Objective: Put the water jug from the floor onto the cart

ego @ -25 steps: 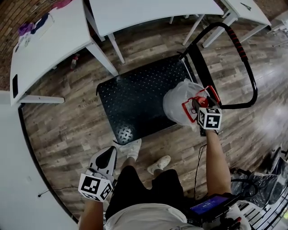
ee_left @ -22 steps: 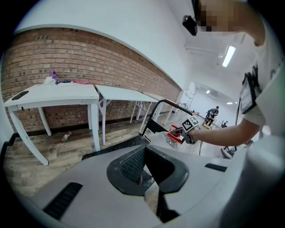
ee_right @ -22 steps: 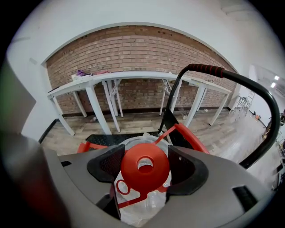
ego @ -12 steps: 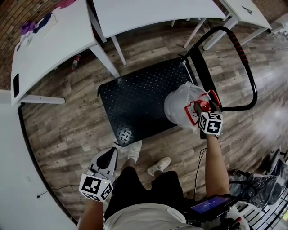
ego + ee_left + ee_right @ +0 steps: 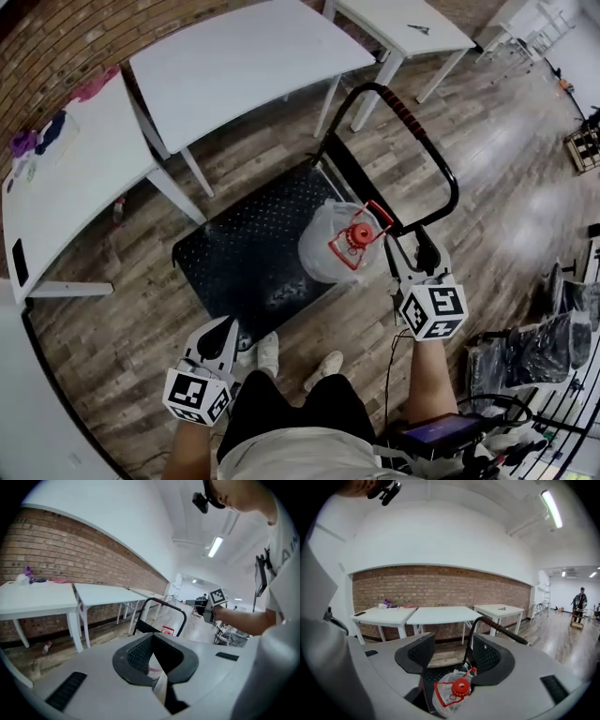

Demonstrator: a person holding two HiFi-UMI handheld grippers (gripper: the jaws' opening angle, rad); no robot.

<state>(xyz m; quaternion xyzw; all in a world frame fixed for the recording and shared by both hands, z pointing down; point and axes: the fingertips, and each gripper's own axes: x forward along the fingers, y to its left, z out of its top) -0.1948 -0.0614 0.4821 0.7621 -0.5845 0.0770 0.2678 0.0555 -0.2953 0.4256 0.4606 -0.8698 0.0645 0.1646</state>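
Observation:
The clear water jug [image 5: 328, 246] with a red cap [image 5: 359, 235] and red carry handle stands upright on the black cart platform [image 5: 246, 246], at the end by the push handle [image 5: 417, 139]. My right gripper [image 5: 411, 255] hovers just right of the jug and above it, apart from it. Its jaws are closing with nothing between them. In the right gripper view the jug [image 5: 449, 694] shows below the gap of that gripper [image 5: 452, 651]. My left gripper [image 5: 219, 336] is held low at the left, near the cart's front edge, shut and empty [image 5: 155, 641].
White tables [image 5: 239, 66] stand along a brick wall [image 5: 440, 588] behind the cart. The person's shoes [image 5: 323, 363] are at the cart's front edge. Dark bags and a rack [image 5: 534, 352] lie at the right. A person [image 5: 580, 601] stands far off.
My right gripper has come off the jug's red handle and risen back toward the body. The jug stays on the cart. The left gripper has lifted a little.

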